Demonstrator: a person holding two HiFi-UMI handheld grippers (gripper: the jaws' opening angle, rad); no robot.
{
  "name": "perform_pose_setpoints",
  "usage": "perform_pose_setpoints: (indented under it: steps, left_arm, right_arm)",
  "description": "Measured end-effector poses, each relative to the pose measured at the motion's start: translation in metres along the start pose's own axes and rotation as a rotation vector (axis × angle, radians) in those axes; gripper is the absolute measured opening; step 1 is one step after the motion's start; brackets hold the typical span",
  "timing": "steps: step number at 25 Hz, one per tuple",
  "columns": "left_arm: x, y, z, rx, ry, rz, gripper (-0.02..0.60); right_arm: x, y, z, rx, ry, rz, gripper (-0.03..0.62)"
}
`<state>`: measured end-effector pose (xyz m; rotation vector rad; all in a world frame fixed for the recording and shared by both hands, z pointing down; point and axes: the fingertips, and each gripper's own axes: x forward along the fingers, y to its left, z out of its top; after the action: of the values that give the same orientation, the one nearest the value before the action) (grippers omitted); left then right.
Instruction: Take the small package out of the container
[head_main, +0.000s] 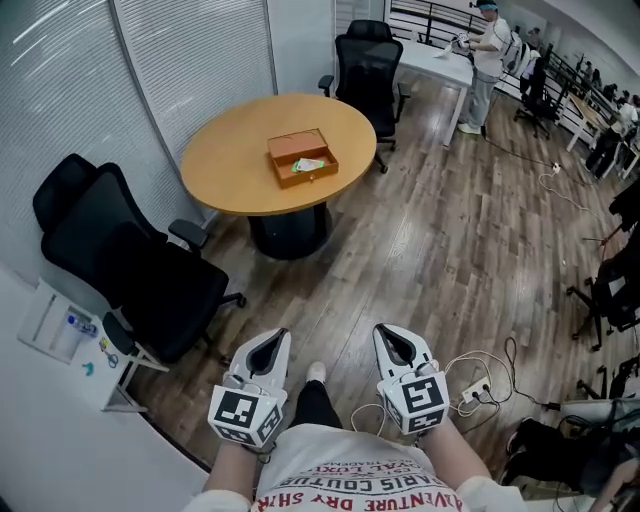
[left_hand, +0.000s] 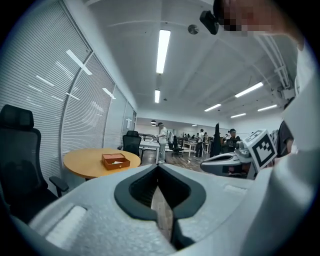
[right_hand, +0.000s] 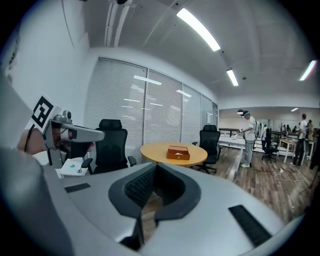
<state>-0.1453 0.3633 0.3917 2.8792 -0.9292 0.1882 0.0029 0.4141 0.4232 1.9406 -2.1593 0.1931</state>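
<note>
A box (head_main: 316, 177) is sitting on the table (head_main: 235, 150), with a package (head_main: 308, 165) lying inside it. One chair (head_main: 130, 265) is standing left of the table, nearer the person, and another chair (head_main: 368, 60) is standing behind it. The left gripper (head_main: 274, 340) and the right gripper (head_main: 391, 337) are hanging side by side, well before the table.

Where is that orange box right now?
In the head view, the orange box sits near the middle of the round wooden table, upper centre, with a black chair left of the table.
</note>
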Motion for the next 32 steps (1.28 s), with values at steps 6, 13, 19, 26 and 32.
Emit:
perform_pose_setpoints:
  steps: [6, 13, 19, 26, 32]
  left_arm:
    - [0.098, 0.084, 0.021, -0.032, 0.014, -0.038, 0.012]
    - [0.193, 0.189, 0.057, 0.017, 0.011, -0.059, 0.011]
    - [0.237, 0.238, 0.064, -0.009, 0.000, -0.056, 0.012]
    - [0.279, 0.270, 0.044, -0.041, 0.030, -0.015, 0.012]
    - [0.328, 0.306, 0.037, -0.079, 0.049, 0.091, 0.012]
  right_arm:
    - [0.107, -0.041, 0.031, -0.034, 0.033, -0.029, 0.008]
    - [0.227, -0.084, 0.070, -0.065, 0.040, -0.082, 0.008]
    - [0.297, -0.090, 0.076, -0.062, 0.056, -0.060, 0.008]
    - [0.367, -0.107, 0.073, -0.064, 0.069, 0.030, 0.008]
    - [0.448, -0.140, 0.080, -0.083, 0.064, 0.138, 0.008]
